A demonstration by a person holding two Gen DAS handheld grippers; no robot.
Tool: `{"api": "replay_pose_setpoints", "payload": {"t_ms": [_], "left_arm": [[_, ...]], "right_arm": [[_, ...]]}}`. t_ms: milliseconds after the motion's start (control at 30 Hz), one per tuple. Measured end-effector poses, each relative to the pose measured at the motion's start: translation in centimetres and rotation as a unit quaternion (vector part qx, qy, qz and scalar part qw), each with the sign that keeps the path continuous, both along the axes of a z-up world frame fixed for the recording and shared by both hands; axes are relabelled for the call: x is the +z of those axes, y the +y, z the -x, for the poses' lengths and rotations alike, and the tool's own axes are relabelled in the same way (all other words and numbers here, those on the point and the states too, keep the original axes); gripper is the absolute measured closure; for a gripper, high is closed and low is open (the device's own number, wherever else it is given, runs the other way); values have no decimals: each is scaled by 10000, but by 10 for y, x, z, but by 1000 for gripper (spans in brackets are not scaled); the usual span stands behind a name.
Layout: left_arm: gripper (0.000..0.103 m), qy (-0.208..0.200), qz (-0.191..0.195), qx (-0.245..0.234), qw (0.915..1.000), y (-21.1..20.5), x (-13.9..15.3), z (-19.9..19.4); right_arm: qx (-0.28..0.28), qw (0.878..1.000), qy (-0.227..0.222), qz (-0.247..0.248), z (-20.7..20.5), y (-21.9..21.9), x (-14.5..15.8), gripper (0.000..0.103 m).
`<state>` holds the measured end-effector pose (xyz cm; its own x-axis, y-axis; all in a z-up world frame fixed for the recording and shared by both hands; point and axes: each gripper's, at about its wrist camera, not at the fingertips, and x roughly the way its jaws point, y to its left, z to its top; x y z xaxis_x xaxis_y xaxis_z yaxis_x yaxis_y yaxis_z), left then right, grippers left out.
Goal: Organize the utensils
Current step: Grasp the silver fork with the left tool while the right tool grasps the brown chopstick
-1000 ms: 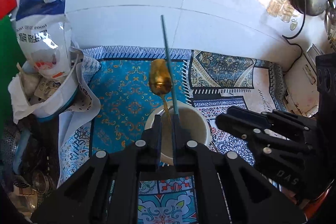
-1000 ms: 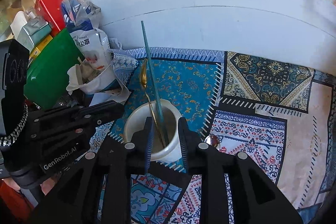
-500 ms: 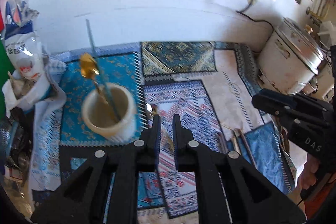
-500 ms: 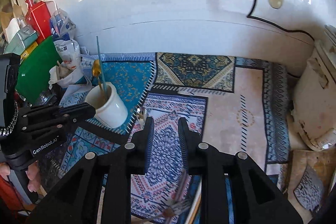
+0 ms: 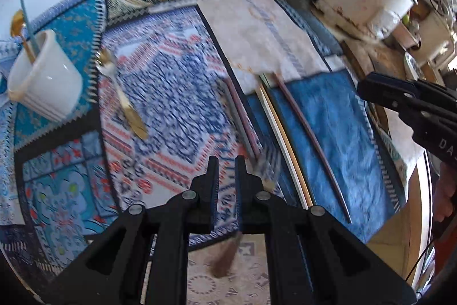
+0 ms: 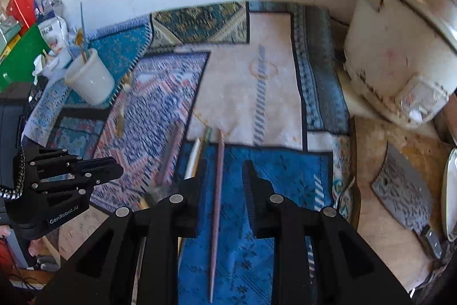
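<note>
Lying flat on the blue patch of the patterned cloth (image 6: 274, 93), a long brown stick (image 6: 217, 207) is seen right between the fingers of the right tool (image 6: 222, 176). That tool is spread wide and nothing is held in it; whether the stick is touched cannot be told.

The left tool (image 5: 227, 170) is nearly pressed together, with only a thin gap, and nothing is pinched in it. A fork (image 5: 267, 163) is seen just beside its right finger, on the cloth. More sticks (image 5: 271, 127) are laid side by side near the fork.

A white cup (image 5: 42, 82) is placed near the far left corner of the cloth. A gold spoon (image 5: 17, 22) and a thin blue stick (image 5: 27, 16) are stood up in it. Another gold spoon (image 5: 120, 93) is laid flat on the cloth just beside the cup.

A big white pot (image 6: 400, 47) is seen at the far right corner of the desk.
</note>
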<state>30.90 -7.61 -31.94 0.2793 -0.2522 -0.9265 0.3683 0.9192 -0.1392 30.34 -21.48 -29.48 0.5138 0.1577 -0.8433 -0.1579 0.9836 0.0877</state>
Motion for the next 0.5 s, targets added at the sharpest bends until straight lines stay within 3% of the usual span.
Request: {"api": "replay_pose_setpoints", "payload": {"t_ms": [300,500], "left_arm": [[95,452,-32,-162,9988,-11,-34,27],[95,466,32,-63,9989,-9,-36,30]], "right_arm": [[67,9986,497,-135,15,-5,-42,82],[167,9975,663,-162,14,0,-55,82]]}}
